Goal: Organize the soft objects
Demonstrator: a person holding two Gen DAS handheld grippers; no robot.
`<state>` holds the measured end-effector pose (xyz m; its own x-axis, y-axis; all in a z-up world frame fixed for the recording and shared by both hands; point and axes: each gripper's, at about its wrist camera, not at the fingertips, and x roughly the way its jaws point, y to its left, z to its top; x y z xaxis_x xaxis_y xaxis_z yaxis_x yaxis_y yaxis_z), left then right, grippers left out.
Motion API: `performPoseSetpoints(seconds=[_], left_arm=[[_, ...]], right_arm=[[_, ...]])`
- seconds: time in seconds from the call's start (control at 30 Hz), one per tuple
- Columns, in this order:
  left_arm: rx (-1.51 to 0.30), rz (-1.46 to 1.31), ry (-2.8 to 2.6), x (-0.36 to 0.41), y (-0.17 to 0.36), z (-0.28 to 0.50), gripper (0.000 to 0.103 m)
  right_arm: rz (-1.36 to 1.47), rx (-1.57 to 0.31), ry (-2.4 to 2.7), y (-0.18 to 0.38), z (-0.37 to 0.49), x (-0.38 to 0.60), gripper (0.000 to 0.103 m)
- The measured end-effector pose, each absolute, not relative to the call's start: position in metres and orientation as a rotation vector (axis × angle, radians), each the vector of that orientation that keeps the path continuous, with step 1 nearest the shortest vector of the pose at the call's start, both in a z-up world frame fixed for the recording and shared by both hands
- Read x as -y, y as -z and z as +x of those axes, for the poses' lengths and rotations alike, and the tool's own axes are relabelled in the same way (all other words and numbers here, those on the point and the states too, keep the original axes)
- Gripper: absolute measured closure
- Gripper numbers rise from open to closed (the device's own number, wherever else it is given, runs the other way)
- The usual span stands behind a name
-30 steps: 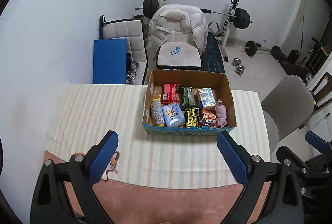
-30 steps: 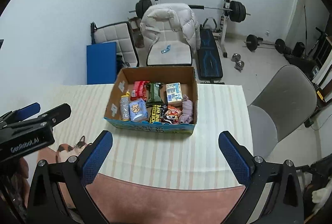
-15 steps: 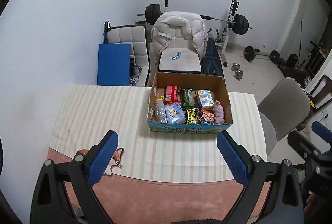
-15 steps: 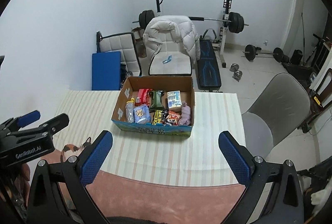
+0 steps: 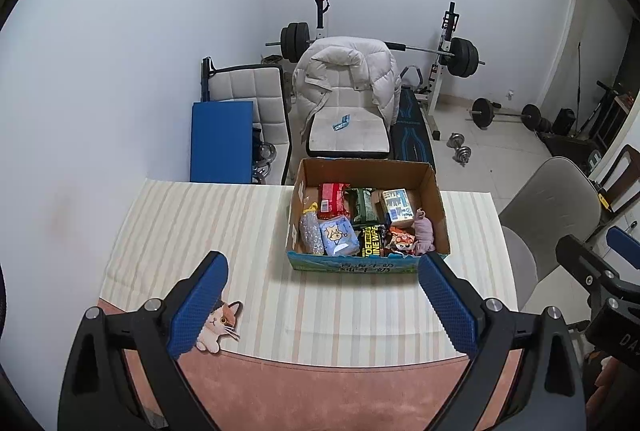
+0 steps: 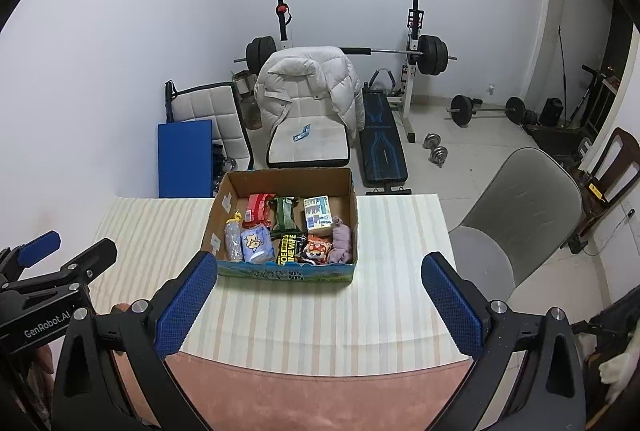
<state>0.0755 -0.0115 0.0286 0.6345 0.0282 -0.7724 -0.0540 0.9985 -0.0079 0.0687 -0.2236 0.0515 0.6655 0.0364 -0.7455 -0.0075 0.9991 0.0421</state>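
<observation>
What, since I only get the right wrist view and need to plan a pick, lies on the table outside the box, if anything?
Observer: A small cat figure lies flat at the near left edge of the table, well apart from the box.
Operator: Is the left claw holding it?
Observer: No. The left claw is open with nothing between its fingers. Its left finger only overlaps the cat figure's edge in the left wrist view.
</observation>
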Motion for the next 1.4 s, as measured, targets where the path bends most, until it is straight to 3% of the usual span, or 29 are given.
performPoseSetpoints(seconds=[1.4], left_arm=[[-0.869, -0.021, -0.031, 0.011, -0.038, 0.072, 0.005]], right_arm=[[0.014, -0.812, 0.003, -0.065, 0.061, 0.225, 0.000]])
